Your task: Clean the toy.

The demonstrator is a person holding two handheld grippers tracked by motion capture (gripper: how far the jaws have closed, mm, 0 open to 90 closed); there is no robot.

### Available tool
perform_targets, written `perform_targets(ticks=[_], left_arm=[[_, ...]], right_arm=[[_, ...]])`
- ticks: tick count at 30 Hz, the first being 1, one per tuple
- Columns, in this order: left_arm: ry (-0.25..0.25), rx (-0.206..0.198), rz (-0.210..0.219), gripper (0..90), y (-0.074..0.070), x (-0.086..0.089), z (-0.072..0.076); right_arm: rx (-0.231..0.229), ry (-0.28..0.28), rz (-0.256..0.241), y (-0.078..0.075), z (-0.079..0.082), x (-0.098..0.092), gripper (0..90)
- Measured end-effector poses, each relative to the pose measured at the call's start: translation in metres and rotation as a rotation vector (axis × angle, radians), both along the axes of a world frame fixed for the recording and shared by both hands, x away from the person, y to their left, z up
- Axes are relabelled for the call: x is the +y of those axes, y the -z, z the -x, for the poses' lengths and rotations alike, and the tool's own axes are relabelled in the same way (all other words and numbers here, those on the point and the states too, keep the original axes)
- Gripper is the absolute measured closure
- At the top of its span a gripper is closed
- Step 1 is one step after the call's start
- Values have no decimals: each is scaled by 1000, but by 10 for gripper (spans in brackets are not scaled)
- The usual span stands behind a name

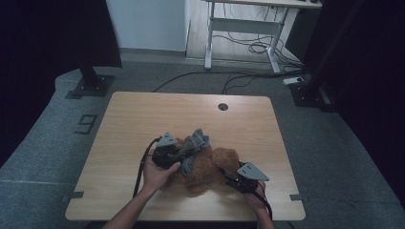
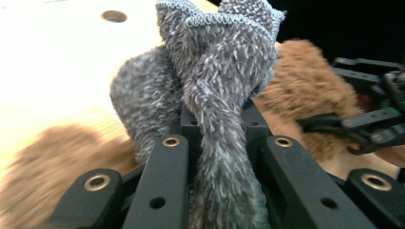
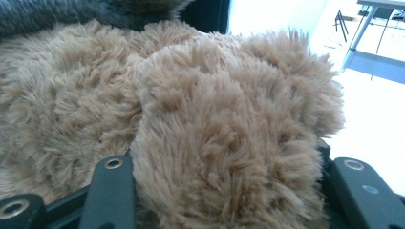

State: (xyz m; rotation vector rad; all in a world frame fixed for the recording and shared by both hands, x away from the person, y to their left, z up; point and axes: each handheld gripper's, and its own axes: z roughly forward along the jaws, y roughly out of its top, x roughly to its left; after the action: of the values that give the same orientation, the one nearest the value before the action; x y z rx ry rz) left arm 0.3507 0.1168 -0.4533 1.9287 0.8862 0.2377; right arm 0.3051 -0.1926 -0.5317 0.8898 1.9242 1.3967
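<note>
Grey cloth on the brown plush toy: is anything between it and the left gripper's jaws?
Nothing visible. The left gripper already has the grey cloth pinched between its jaws, above the brown plush toy. The right gripper holds a part of the toy.

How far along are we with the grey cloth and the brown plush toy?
Done: both tools have their grip. The left tool is shut on the grey cloth, which bunches up between its jaws; the right tool is clamped on a limb of the brown plush toy. In hand: the cloth is held lifted over the toy. Left: whether it goes on or comes off, it is still bunched on top.
</note>
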Motion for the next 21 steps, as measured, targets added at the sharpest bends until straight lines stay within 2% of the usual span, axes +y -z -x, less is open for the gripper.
perform_targets(ticks=[5,10,12,16,21], left_arm=[[-46,13,-11,773,7,22,-3],[-65,39,1,774,9,31,-5],[-55,31,-1,773,4,27,-5],[-18,9,-11,773,-11,8,-6],[62,4,-8,772,-29,-32,-8]], right_arm=[[4,-1,-9,1,0,-1,426],[3,1,-12,2,-1,-1,424],[3,1,-18,2,-1,-1,423],[6,2,-24,3,-2,-2,423],[6,4,-25,3,-1,-2,422]])
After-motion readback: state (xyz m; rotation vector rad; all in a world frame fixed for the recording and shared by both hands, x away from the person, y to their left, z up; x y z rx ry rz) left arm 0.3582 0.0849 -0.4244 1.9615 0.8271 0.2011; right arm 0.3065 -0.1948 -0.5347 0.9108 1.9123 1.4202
